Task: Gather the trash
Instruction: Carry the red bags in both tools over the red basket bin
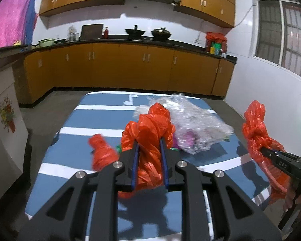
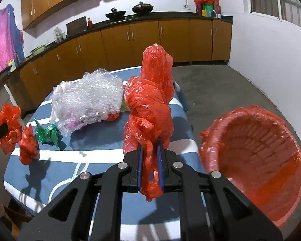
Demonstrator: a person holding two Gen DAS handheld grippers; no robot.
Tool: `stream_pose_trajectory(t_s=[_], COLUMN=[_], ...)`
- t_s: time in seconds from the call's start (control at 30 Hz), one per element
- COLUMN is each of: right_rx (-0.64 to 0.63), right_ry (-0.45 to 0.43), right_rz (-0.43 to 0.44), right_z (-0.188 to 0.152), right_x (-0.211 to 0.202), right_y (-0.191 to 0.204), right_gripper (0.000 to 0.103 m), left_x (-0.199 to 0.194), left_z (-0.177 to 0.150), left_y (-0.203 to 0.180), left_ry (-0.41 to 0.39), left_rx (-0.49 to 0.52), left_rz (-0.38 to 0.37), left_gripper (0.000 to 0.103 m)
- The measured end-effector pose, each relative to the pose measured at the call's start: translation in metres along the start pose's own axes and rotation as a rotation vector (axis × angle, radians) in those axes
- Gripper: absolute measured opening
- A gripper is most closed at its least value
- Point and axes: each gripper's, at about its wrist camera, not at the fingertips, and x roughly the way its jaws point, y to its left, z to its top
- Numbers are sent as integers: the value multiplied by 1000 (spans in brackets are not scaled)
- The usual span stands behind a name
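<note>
My left gripper [image 1: 149, 142] is shut on a crumpled red plastic bag [image 1: 148, 132] and holds it above the blue striped table [image 1: 74, 150]. My right gripper [image 2: 150, 143] is shut on another knotted red plastic bag [image 2: 150, 100], held up beside the bin. It shows in the left wrist view [image 1: 254, 128] at the right. A bin lined with a red bag [image 2: 256, 160] stands open at the table's right. On the table lie a red wad [image 2: 28, 142], a green foil wrapper [image 2: 48, 134] and a heap of clear bubble wrap [image 2: 86, 100].
Wooden kitchen cabinets [image 1: 120, 68] and a dark counter with woks run along the far wall. Concrete floor [image 2: 220, 84] lies beyond the table. A white cabinet with a flower print [image 1: 6, 120] stands at the left.
</note>
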Motion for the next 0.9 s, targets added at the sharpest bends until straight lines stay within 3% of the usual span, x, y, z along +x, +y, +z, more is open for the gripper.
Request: stream_pose_trajectory(t_s=[0.4,0.9], right_rx=[72,237], right_ry=[-15,-24], right_rz=[-86,-228], right_z=[-10,-35], right_x=[-39,-84], right_y=[-50,-134], right_gripper=[13,13], left_x=[15,54], left_z=[12,8], left_y=[-87,-225], left_ry=[13,95], left_rx=[72,175], left_rz=[-176,-453], left_gripper=[20,20])
